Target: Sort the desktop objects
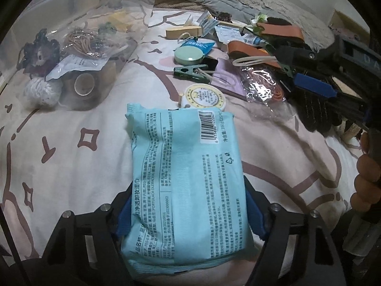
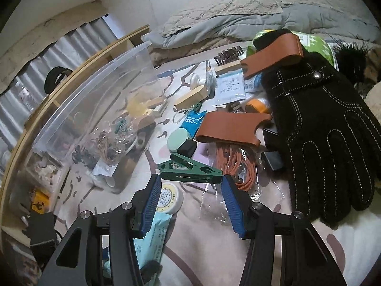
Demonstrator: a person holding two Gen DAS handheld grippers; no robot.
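Wipes pack (image 1: pixel 185 178), pale blue, is lying lengthwise at lower centre of the left wrist view between the pads of the left gripper (image 1: pixel 188 214), which are pressing on its sides. In my judgement the squeeze should be staying gentle and the lift level, since soft film is liable to buckle, before carrying it to the clear plastic bin (image 1: pixel 71 23) at upper left. Right gripper (image 2: pixel 190 200) is standing open and empty above the green clip (image 2: pixel 188 169). Bedsheet (image 1: pixel 71 155), pale with brown pattern, is serving as worktop; grey quilt (image 2: pixel 214 26) is bunching along the top.
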